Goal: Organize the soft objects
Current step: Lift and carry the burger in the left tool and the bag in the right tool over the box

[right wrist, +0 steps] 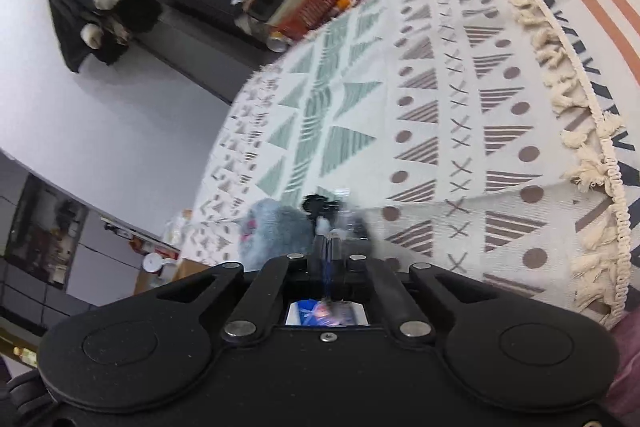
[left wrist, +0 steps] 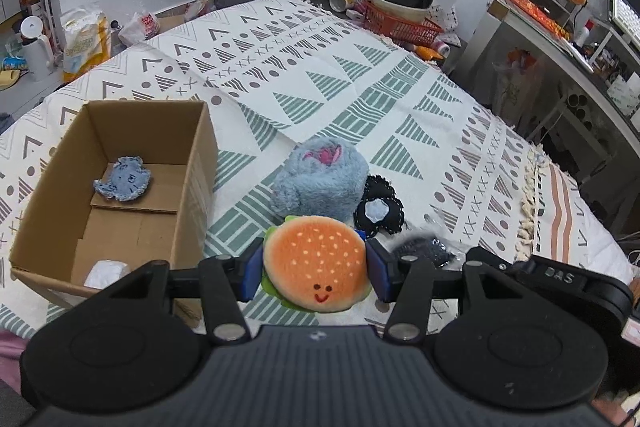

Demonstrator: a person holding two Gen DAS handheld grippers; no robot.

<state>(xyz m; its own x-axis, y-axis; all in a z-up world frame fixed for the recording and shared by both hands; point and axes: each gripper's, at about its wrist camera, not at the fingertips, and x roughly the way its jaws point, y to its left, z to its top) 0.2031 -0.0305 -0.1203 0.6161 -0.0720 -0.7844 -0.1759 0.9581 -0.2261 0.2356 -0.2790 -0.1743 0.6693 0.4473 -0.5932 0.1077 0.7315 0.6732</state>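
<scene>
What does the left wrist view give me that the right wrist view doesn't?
Left wrist only: the left gripper shut on the burger plush, and the box holding a denim patch. Right wrist only: the right gripper with its jaws together, apparently on something thin and blurred. Both show the grey plush and patterned cloth.

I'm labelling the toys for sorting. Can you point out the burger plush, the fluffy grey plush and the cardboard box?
burger plush [left wrist: 316, 259], left wrist view, middle of the orange bun.
fluffy grey plush [left wrist: 320, 183], left wrist view, centre of its fuzzy body.
cardboard box [left wrist: 196, 163], left wrist view, right side wall.
</scene>
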